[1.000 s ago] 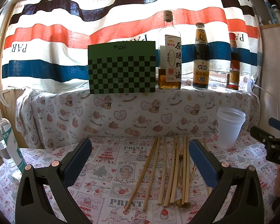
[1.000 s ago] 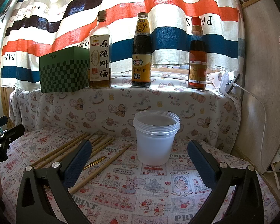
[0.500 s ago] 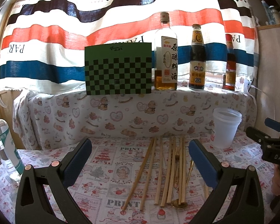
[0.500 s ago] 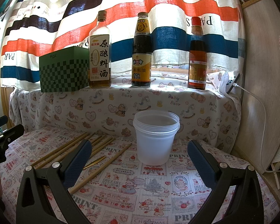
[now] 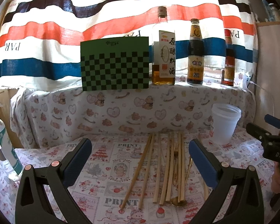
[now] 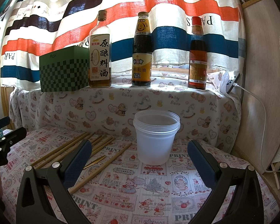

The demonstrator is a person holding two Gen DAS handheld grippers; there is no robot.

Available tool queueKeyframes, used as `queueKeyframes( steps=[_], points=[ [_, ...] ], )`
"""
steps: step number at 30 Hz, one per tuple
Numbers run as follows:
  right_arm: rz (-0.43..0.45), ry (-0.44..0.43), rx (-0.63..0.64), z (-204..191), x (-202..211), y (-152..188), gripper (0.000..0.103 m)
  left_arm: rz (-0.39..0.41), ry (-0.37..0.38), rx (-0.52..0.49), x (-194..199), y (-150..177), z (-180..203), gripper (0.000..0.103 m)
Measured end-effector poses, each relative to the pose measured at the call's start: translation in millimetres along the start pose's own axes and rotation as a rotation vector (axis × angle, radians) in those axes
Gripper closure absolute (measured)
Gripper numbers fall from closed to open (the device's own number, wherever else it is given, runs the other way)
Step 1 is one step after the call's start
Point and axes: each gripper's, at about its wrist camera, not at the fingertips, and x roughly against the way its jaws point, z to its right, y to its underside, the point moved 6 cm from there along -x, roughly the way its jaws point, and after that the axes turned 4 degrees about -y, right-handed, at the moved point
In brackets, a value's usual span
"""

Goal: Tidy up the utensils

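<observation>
Your left hand-held gripper (image 5: 140, 158) hovers wide open above the table (image 5: 106, 169), its blue-padded fingers (image 5: 77, 160) gripping nothing and touching nothing. The wooden chopsticks (image 5: 168, 168) lie side by side on the printed cloth, running away from you, most of them in the gap between the fingers and toward the right one; a gold spoon (image 5: 179, 202) rests among their near ends and a gold fork (image 5: 176, 154) lies between two sticks. Your right hand-held gripper (image 6: 140, 160) is likewise spread wide and empty, with the translucent plastic cup (image 6: 155, 136) standing upright just beyond and between its fingers, clear of both. From that side the chopsticks (image 6: 95, 149) fan out to the left of the cup, partly behind the left finger, one gold utensil (image 6: 95, 161) lying among them. The left view alone shows a spray bottle (image 5: 1, 149) at the table's left edge and your right hand-held gripper's black body (image 5: 270, 141) at the far right. The right view alone shows a white cable (image 6: 259, 108) trailing down the wooden panel. Both views show a green checkered box (image 5: 114, 63) and three sauce bottles (image 6: 141, 50) on the draped shelf behind.
</observation>
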Motion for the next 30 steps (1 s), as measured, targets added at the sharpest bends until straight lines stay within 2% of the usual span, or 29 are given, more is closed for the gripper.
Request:
queueKeyframes(
  steps=[15, 19, 24, 26, 28, 30],
  points=[
    [-0.001, 0.002, 0.001, 0, -1, -1, 0.0, -0.012, -0.012, 0.003, -3, 1, -3, 0.0],
    [-0.01, 0.015, 0.002, 0, -2, -1, 0.0, -0.024, 0.008, -0.011, -7, 1, 0, 0.0],
    [-0.019, 0.021, -0.011, 6, -2, 2, 0.0, -0.049, 0.027, 0.021, -12, 3, -5, 0.0],
    [-0.019, 0.022, -0.012, 6, -4, 2, 0.0, -0.068, 0.025, 0.032, -14, 4, -7, 0.003],
    [-0.017, 0.021, -0.009, 5, -4, 2, 0.0, -0.107, 0.045, 0.016, -17, 8, -5, 0.015],
    [-0.008, -0.004, -0.007, 3, -4, 1, 0.0, -0.14, 0.051, 0.01, -22, 11, -4, 0.018]
  ],
)
